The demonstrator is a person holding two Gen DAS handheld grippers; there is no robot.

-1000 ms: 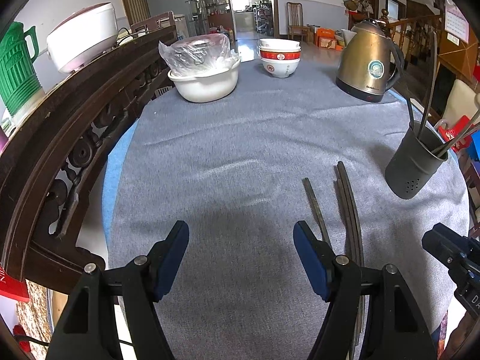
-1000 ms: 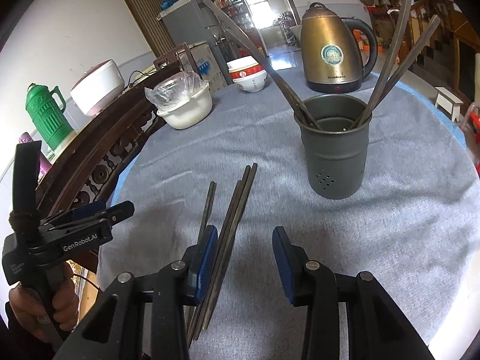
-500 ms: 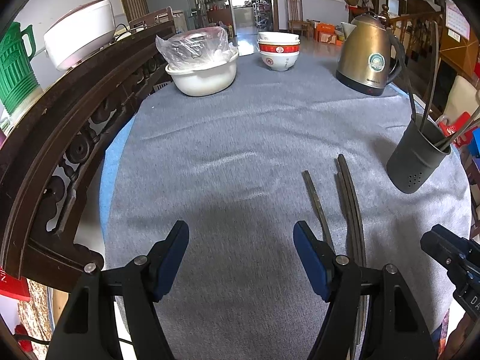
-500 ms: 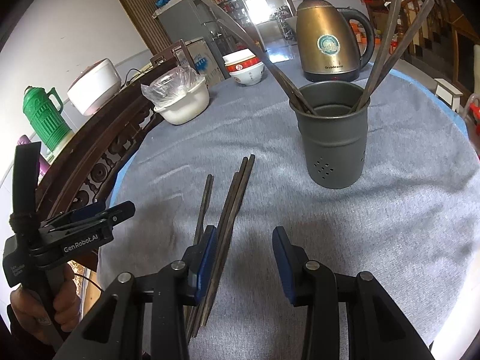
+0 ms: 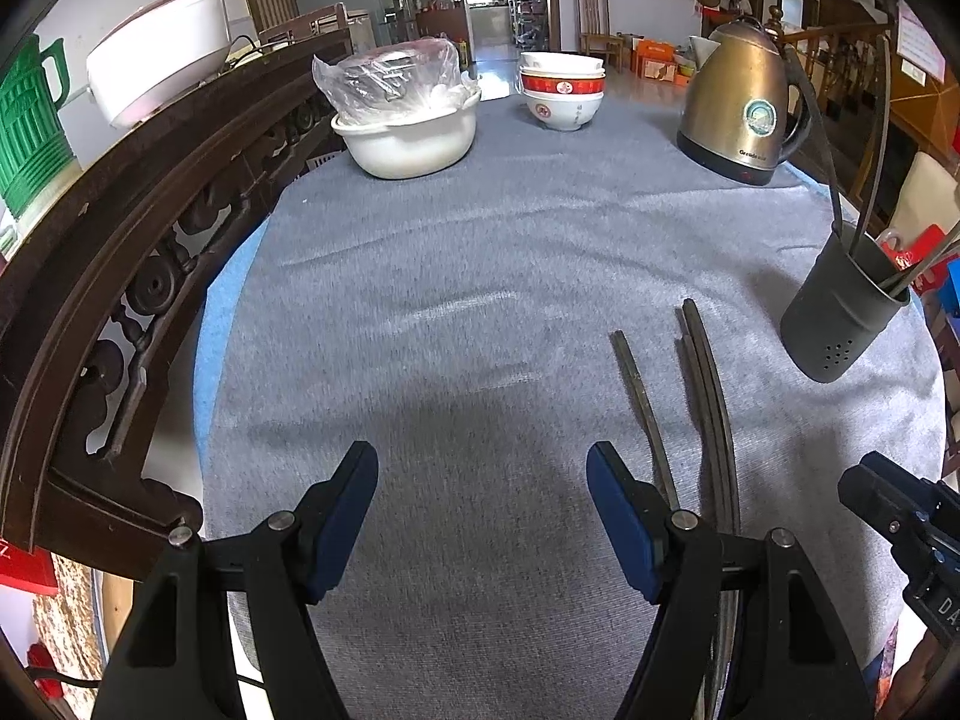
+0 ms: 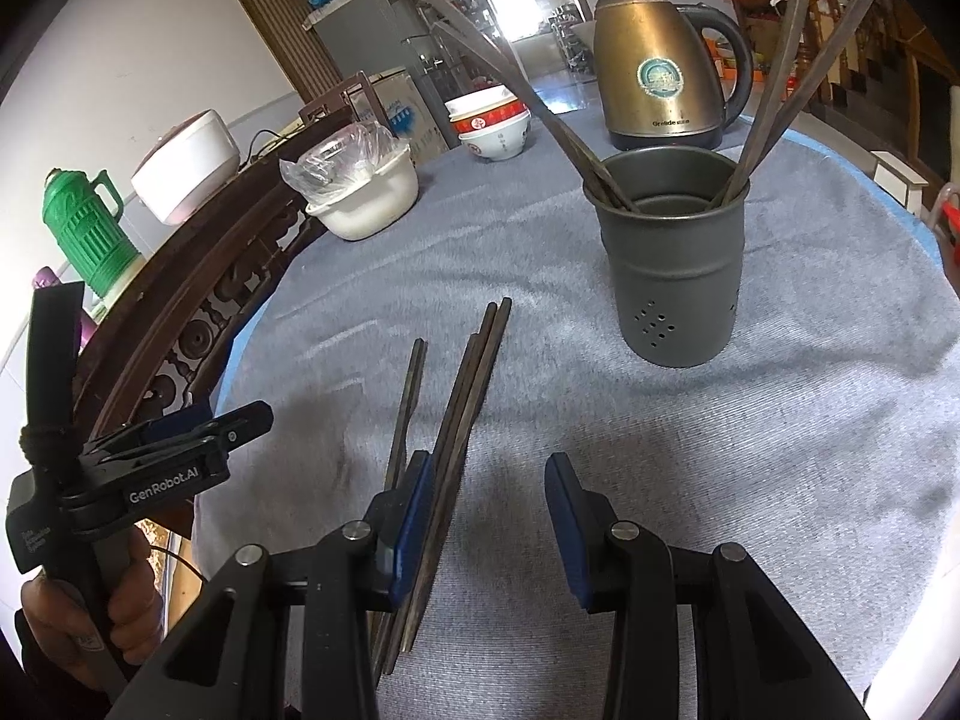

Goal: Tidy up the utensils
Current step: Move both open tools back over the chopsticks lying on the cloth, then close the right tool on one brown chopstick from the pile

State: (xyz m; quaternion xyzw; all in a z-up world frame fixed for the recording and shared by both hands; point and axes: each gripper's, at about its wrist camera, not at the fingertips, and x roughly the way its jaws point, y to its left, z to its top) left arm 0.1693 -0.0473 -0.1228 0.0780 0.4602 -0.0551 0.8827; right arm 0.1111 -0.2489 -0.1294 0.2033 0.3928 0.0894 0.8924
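While both grippers hover over the grey tablecloth [image 5: 480, 276], neither holds anything. Left gripper [image 5: 483, 510] jaws wide apart, only cloth between them. Right gripper [image 6: 487, 510] jaws partly apart; loose dark chopsticks [image 6: 462, 414] lie flat on the cloth, running under and just inside its left pad, not pinched. One single chopstick [image 6: 405, 414] lies just beside the bundle at 9 o'clock. Grey utensil holder [image 6: 672, 264] stands upright at 1 o'clock from the loose chopsticks, with several chopsticks leaning inside. Brass kettle [image 6: 657, 66] at 12 o'clock behind the holder. Stacked bowls [image 5: 561, 90] and bagged white basin [image 5: 408, 126] at far edge.
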